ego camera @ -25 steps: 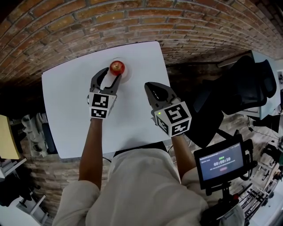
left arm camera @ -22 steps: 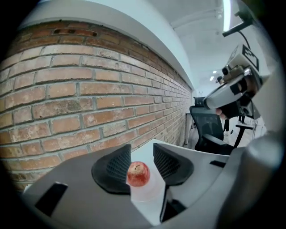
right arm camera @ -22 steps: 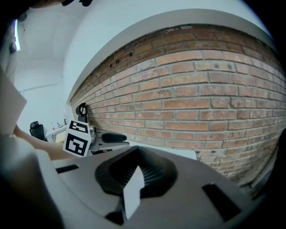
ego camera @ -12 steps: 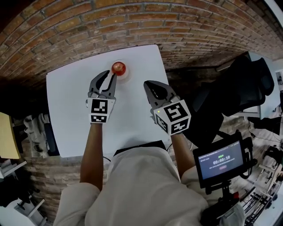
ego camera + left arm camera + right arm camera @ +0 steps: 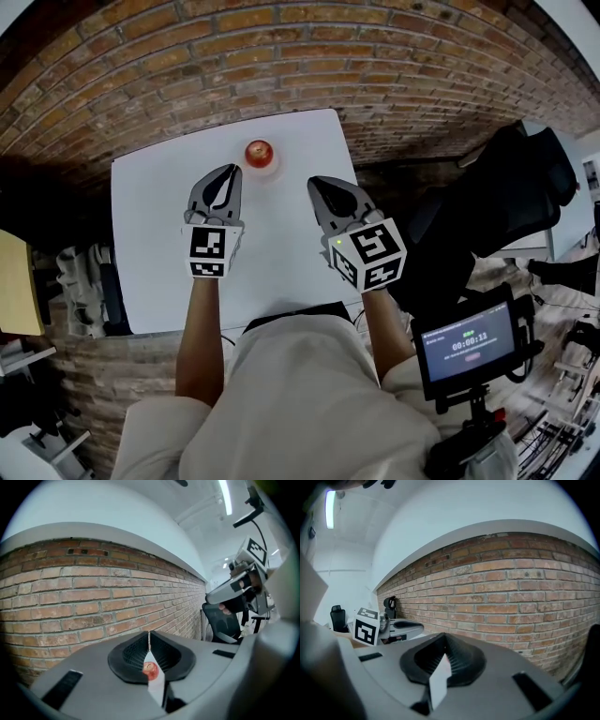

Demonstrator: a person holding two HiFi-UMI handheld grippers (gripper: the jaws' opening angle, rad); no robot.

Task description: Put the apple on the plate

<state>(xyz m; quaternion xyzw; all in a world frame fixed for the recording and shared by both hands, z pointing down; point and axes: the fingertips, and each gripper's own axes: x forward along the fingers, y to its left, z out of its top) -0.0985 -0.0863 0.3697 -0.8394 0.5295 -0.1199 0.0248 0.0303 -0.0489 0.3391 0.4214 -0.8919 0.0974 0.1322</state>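
A red apple (image 5: 259,152) sits on a small white plate (image 5: 273,170) near the far edge of the white table (image 5: 159,272). My left gripper (image 5: 229,172) hangs just short of the apple, to its near left, with its jaws shut and nothing between them. In the left gripper view the apple (image 5: 150,668) shows small through the slit below the closed fingertips (image 5: 149,637). My right gripper (image 5: 320,184) is to the right of the apple, apart from it, shut and empty; its view shows only the closed jaws (image 5: 445,641) and the brick wall.
A brick wall (image 5: 234,56) runs directly behind the table. A black office chair (image 5: 525,178) stands to the right, and a small screen on a stand (image 5: 467,344) is at the near right. Shelving clutter (image 5: 75,281) lies left of the table.
The left gripper stood open round the apple on the plate; it has drawn back toward me, risen and shut empty. The apple stays on the plate. The right gripper rose a little.
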